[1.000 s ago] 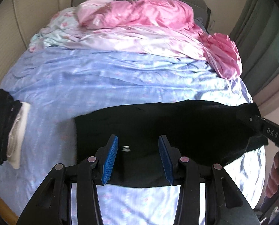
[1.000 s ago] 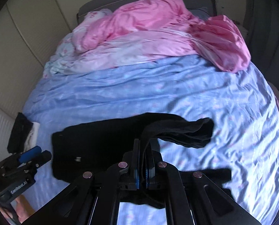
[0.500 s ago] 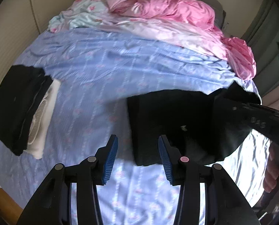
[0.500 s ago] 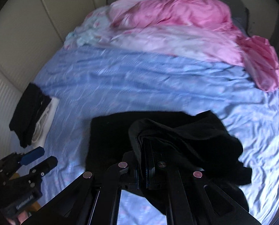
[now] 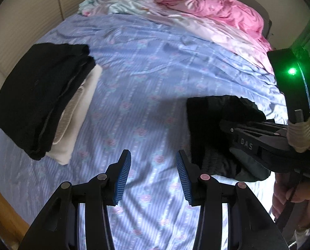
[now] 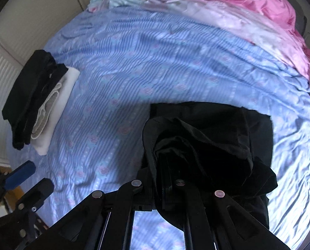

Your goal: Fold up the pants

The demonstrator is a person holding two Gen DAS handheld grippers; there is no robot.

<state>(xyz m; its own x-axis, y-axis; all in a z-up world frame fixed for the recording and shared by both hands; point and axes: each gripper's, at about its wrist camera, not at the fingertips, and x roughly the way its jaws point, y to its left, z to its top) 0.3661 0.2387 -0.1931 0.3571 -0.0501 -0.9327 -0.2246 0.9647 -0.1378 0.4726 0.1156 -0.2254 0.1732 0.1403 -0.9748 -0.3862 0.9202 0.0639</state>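
The black pants [image 6: 213,129] lie bunched on the blue bedsheet [image 6: 155,62], folded over themselves. My right gripper [image 6: 165,162] is shut on a fold of the pants and holds it above the rest; cloth hides its fingertips. It also shows in the left wrist view [image 5: 234,129], with the pants [image 5: 205,125] at the right. My left gripper [image 5: 153,177] is open and empty above bare sheet [image 5: 144,83], left of the pants. It appears at the lower left of the right wrist view [image 6: 28,179].
A stack of folded clothes, black [image 5: 36,95] over cream [image 5: 75,120], lies at the bed's left side, also seen in the right wrist view [image 6: 32,98]. Pink and pale bedding [image 5: 207,14] is heaped at the head. A wall runs along the left.
My right gripper has carried the pants' end leftward over the rest, folding them shorter. My left gripper has moved left off the pants and stayed open; the stack now looks closer.
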